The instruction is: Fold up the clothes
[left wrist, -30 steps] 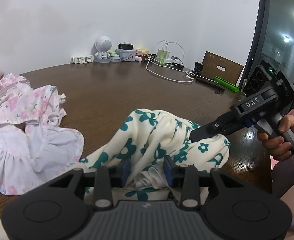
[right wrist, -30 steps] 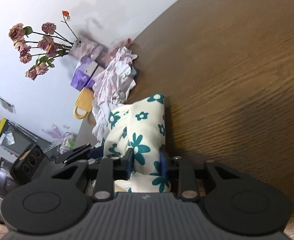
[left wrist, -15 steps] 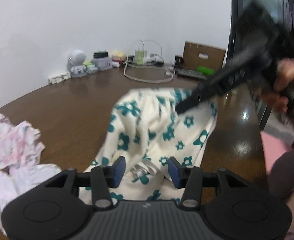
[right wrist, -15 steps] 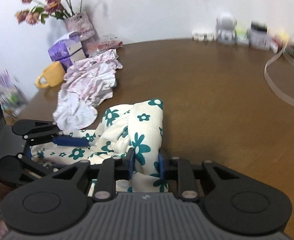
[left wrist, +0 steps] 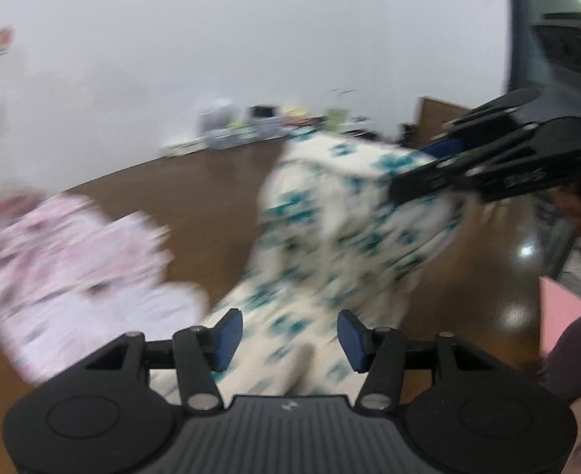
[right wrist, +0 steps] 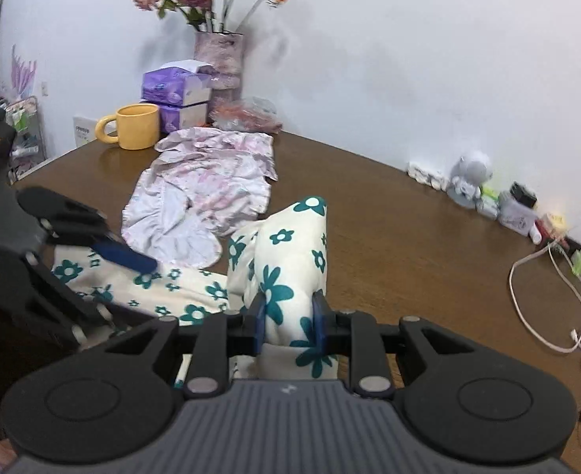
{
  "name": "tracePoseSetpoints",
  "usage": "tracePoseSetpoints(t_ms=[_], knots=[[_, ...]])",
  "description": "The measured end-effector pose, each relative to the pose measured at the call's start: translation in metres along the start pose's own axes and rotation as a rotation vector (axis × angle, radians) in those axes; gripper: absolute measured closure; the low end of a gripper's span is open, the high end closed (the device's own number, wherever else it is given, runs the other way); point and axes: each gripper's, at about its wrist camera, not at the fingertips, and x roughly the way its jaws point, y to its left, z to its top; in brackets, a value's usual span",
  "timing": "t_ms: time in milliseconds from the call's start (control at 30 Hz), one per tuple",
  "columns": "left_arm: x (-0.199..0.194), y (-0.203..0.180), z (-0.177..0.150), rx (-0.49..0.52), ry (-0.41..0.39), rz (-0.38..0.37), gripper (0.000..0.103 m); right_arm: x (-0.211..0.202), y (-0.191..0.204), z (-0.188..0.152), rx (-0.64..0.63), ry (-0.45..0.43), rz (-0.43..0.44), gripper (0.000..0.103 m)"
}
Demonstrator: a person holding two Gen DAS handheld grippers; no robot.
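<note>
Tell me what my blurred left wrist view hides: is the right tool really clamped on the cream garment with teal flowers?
Observer: Yes. The right wrist view shows the right tool shut on a bunched fold of the cream floral garment, which stands up from the table.
Operator: What is the pale pink blur on my left?
Observer: A crumpled pink frilled garment, lying on the table just beyond the floral one.
Operator: Is anything behind it?
Observer: A yellow mug, purple tissue boxes and a vase of flowers stand near the wall.
</note>
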Motion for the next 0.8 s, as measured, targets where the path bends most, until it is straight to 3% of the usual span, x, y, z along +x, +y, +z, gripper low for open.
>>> tracePoseSetpoints(t_ms=[167,300,533,633,800], knots=[[-0.003,0.010,-0.020,-0.037,0.073,0.038,0.053,0.001,0.035,0.009,-0.066,-0.012,0.067,0.081],[-0.006,0.008,-0.030,-0.044,0.050,0.034,0.051,0.020,0.065,0.008,-0.086,0.028,0.130,0.081],[-0.037,0.035,-0.037,-0.149,-0.041,-0.030,0.050,0.049,0.092,-0.003,-0.053,0.079,0.209,0.079],[-0.057,0.053,-0.039,-0.220,-0.113,-0.014,0.050,0.054,0.091,-0.007,-0.017,0.082,0.236,0.073],[-0.055,0.055,-0.022,-0.246,-0.176,-0.040,0.053,0.065,0.094,-0.015,0.026,0.078,0.285,0.064]])
